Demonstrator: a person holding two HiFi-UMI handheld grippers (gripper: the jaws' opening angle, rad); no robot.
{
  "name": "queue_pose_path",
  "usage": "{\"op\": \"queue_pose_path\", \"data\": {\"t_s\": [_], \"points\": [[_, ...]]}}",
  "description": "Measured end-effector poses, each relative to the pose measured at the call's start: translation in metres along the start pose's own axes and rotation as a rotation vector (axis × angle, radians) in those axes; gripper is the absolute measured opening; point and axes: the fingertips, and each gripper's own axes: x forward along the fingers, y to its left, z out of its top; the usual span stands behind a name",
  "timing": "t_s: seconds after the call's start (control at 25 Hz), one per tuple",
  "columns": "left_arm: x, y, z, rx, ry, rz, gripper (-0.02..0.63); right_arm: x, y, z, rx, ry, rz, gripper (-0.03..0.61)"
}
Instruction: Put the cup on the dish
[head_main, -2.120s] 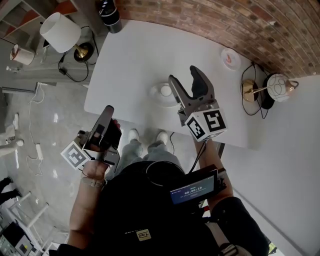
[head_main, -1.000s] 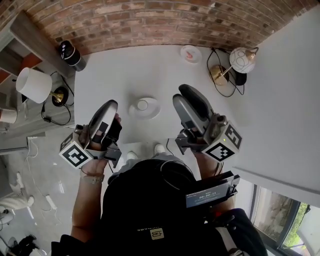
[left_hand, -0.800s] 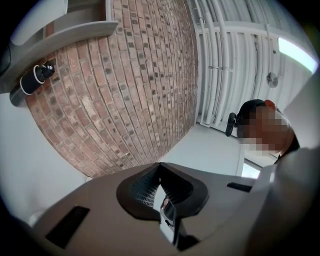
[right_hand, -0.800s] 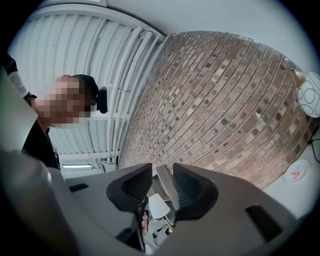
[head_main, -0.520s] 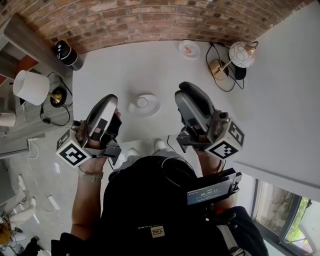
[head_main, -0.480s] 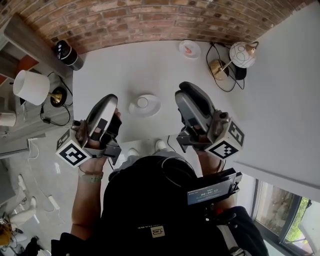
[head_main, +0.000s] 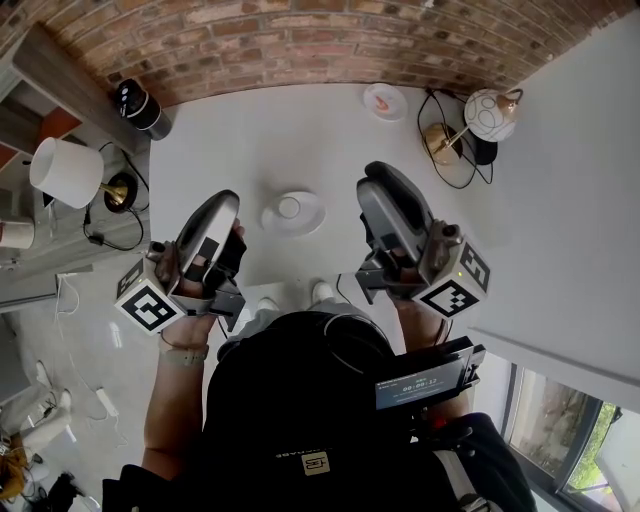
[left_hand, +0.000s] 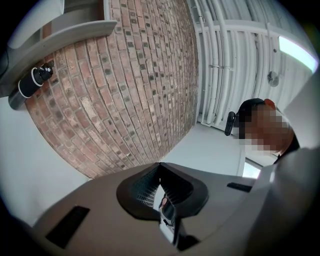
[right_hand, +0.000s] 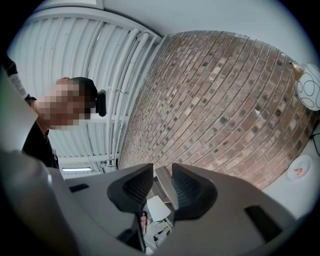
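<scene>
A small white cup (head_main: 289, 207) stands on a white dish (head_main: 311, 221) in the middle of the white table (head_main: 230, 140), seen in the head view. My left gripper (head_main: 226, 203) hovers left of the dish, shut and holding nothing. My right gripper (head_main: 378, 177) hovers right of the dish, shut and holding nothing too. Both are clear of the cup. The left gripper (left_hand: 160, 167) in its own view faces a brick wall and ceiling, as does the right gripper (right_hand: 162, 172) in its view. Neither gripper view shows the cup or dish.
A small pink-marked saucer (head_main: 385, 101) lies at the table's back right, by a gold lamp with a globe shade (head_main: 490, 113) and its cable. A black cylinder (head_main: 137, 103) stands at the back left. A white-shaded lamp (head_main: 65, 165) sits left of the table. Behind runs a brick wall (head_main: 300, 40).
My right gripper has drawn back from beside the dish and its wide-open jaws have come together. Over the last second both grippers have barely shifted. The cup stays on the dish.
</scene>
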Motion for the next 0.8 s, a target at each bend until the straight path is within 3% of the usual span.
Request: {"op": "queue_pose_path", "data": {"t_s": [0.8], "points": [[-0.012, -0.006, -0.014, -0.009, -0.023, 0.051, 0.005, -0.013, -0.001, -0.006, 0.012, 0.032, -0.002, 0.121]]}}
